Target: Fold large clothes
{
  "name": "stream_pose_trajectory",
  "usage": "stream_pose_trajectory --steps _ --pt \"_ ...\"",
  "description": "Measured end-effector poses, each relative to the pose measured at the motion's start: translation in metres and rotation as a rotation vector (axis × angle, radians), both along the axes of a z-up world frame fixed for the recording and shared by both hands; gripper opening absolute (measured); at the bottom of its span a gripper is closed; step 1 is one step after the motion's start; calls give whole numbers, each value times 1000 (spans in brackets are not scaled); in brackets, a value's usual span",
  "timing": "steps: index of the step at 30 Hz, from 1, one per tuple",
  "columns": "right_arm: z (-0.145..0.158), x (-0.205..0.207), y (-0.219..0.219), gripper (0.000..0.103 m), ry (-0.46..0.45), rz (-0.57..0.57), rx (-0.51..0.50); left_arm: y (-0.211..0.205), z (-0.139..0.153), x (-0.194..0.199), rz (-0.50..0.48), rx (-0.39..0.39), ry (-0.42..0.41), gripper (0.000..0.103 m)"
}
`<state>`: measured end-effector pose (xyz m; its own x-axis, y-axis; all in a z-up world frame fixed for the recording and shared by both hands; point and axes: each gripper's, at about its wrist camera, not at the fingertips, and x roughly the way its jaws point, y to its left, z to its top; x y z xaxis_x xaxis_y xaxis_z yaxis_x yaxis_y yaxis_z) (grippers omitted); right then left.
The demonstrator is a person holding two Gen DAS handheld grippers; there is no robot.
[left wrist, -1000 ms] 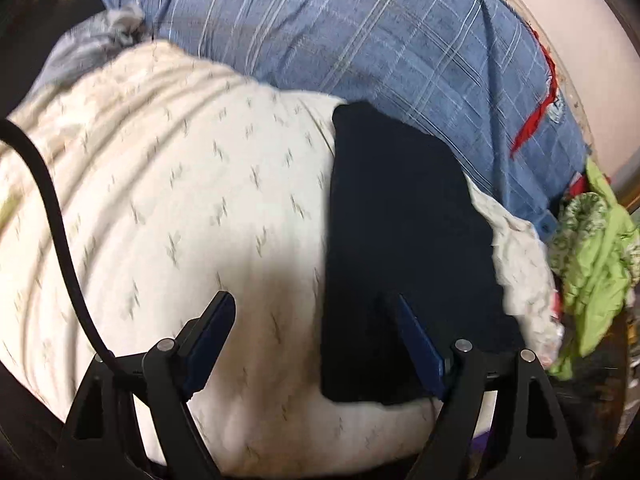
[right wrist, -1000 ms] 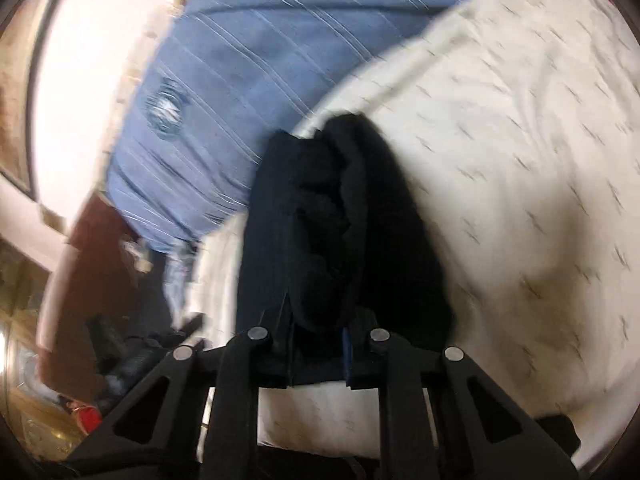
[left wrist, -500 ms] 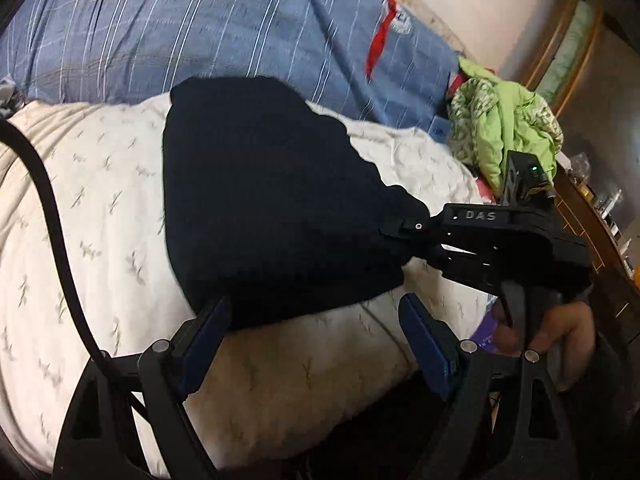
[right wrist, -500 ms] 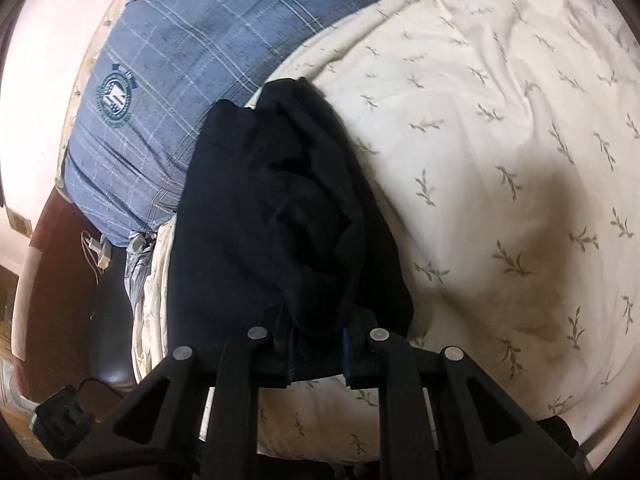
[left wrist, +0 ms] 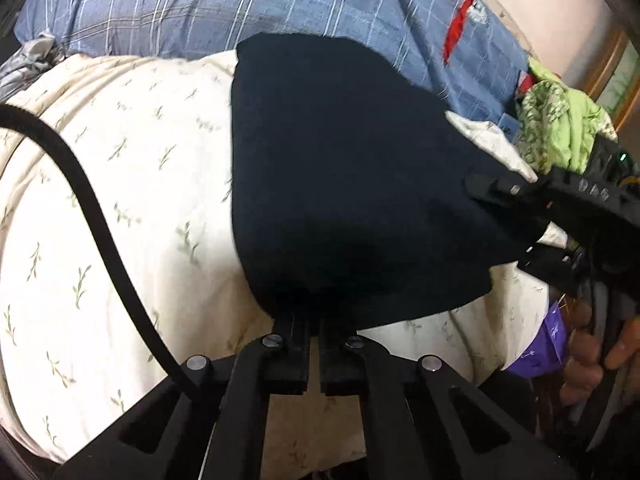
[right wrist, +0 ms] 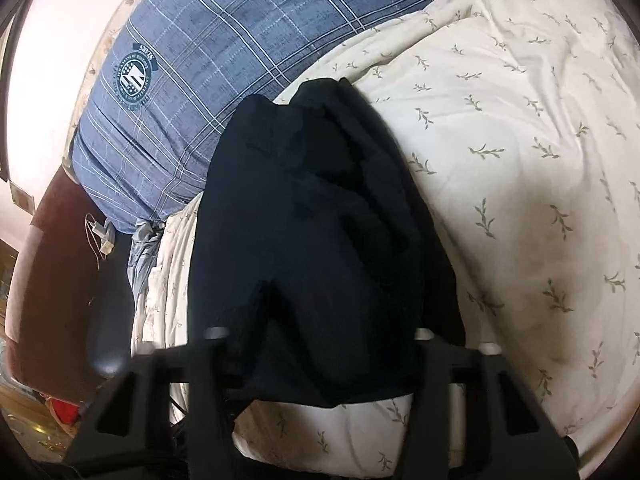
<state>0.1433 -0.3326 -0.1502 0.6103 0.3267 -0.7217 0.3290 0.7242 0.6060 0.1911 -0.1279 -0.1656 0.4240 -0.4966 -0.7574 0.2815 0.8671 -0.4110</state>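
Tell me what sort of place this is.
Most likely a bedroom: a dark garment lies on a bed's cream leaf-print duvet, with a blue plaid pillow behind and crumpled green clothes nearby.

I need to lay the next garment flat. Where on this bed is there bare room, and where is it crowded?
Free: the cream leaf-print quilt left of the dark folded garment, below the blue plaid pillow, apart from the black cable crossing it. Crowded: the far right edge, with the green clothes.

Leaf-print sheet [left wrist: 120,208], blue plaid pillow [right wrist: 224,64], green cloth [left wrist: 568,136].
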Motion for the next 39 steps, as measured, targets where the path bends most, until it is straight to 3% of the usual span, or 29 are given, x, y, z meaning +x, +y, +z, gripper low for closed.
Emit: stream_pose_trajectory --steps 6,8,10,13,16,20,22,23,26,28,29,31,33,36,39 --pt "5 -8 -4 30 -25 0 3 -7 5 -9 -109 -59 -43 6" --pt "7 -8 -1 25 -23 4 -19 -17 10 -12 -106 7 -89 10" --pt "7 -7 2 23 -23 12 -31 -20 9 -10 -65 45 -101 9" --pt "10 -5 6 19 -24 22 -63 -10 5 -3 53 94 -79 1" --pt "18 -5 12 17 -14 37 -107 6 10 -3 131 105 -89 1" --pt "24 -14 30 16 35 46 -252 6 -2 -6 122 136 -41 1" --pt "5 -21 26 16 75 26 -244 17 -15 -5 132 101 8 1" --pt "-9 -26 19 18 94 5 -199 23 -15 -6 139 60 11 1" --pt "-28 -42 1 21 101 -54 -94 24 -12 -7 147 98 21 1" --pt "-17 -45 0 27 89 -52 -114 32 -7 -8 178 75 29 1" --pt "-8 -48 -2 40 91 -70 -145 41 -1 -10 214 65 27 1" --pt "4 -56 -10 54 99 -128 -162 61 17 -14 277 71 -10 4" --pt "21 -67 -18 54 100 -182 -195 81 42 -15 346 63 -70 4" --pt "60 -74 -15 54 -25 -188 -272 84 75 -2 337 2 -140 7" --pt "79 -50 4 54 -172 -68 -176 55 90 17 238 -81 -158 11"
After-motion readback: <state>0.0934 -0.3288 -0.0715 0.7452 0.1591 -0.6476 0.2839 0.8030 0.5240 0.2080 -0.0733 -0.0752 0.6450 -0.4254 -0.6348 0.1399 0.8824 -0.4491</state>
